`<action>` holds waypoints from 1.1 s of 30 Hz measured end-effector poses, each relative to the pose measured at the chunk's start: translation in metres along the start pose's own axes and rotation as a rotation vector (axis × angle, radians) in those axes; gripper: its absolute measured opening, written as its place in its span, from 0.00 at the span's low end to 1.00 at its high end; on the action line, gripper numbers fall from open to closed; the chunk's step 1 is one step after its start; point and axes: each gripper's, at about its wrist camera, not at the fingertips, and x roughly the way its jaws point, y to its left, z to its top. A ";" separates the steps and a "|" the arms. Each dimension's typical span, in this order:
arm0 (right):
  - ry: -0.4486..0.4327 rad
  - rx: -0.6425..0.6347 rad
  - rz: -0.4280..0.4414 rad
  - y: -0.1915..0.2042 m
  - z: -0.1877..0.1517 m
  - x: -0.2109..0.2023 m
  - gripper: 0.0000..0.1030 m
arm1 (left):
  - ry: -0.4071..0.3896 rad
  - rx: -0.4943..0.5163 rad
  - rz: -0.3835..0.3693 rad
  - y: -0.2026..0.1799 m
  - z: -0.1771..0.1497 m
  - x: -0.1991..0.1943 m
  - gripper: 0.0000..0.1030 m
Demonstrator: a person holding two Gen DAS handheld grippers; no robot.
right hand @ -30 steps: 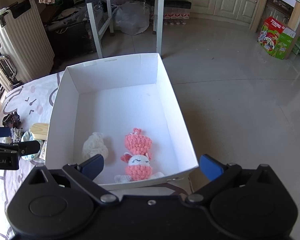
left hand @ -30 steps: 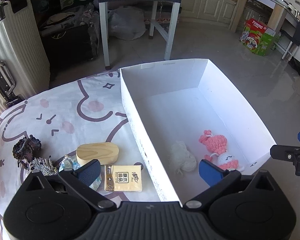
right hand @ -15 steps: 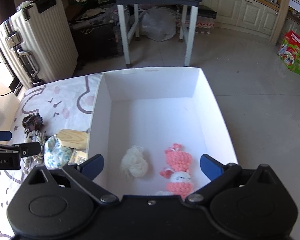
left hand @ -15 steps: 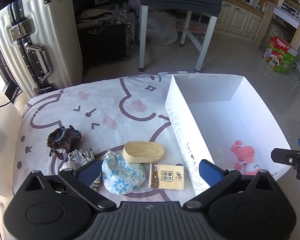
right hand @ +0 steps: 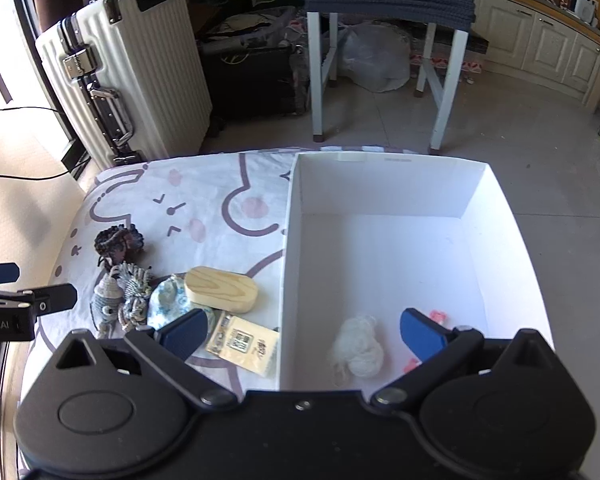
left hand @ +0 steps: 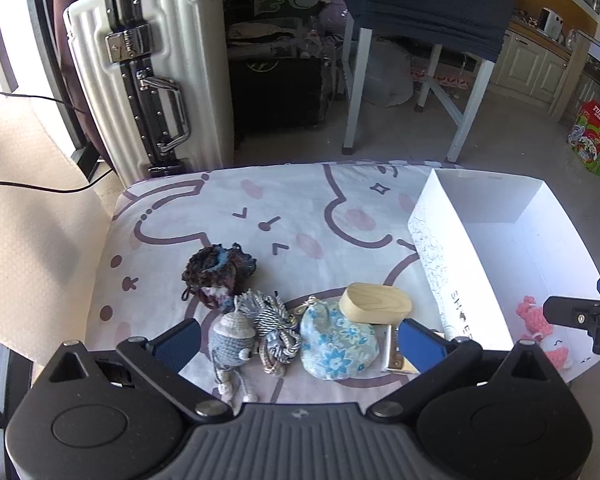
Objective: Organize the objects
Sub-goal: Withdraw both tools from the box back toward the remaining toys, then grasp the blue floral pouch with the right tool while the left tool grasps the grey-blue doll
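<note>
My left gripper (left hand: 298, 338) is open above a cluster on the patterned cloth: a grey crochet doll (left hand: 232, 336), a striped rope bundle (left hand: 276, 328), a blue floral pouch (left hand: 336, 344), a wooden oval block (left hand: 375, 304) and a yellow packet (right hand: 244, 344). A dark yarn scrunchie (left hand: 218, 270) lies farther back. The white box (right hand: 380, 184) at the right holds a white yarn ball (right hand: 358, 348) and a pink crochet toy (left hand: 534, 320). My right gripper (right hand: 302, 334) is open over the box's left wall, holding nothing.
A white hard-shell suitcase (left hand: 148, 76) stands behind the cloth at the left. A white-legged stool (right hand: 380, 60) with a dark cover, a plastic bag (right hand: 376, 60) and black luggage (left hand: 276, 96) stand behind. A black cable (left hand: 32, 188) runs at the left. Grey floor tiles lie at the right.
Both grippers have swung left and drawn back. The left view now centres on the cluster of small things instead of the box. The right gripper shifted from over the box to its left wall.
</note>
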 end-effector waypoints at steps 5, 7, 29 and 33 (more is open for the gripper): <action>-0.013 -0.016 0.027 0.017 0.004 0.000 1.00 | -0.004 -0.035 0.012 0.017 -0.001 -0.007 1.00; -0.019 -0.017 0.043 0.023 0.006 -0.001 1.00 | -0.009 -0.037 0.016 0.021 -0.001 -0.010 1.00; -0.075 -0.074 0.121 0.069 0.006 0.035 1.00 | -0.010 -0.118 0.078 0.067 -0.016 0.029 1.00; -0.055 -0.073 0.120 0.070 0.006 0.055 1.00 | 0.027 -0.149 0.077 0.076 -0.018 0.051 0.99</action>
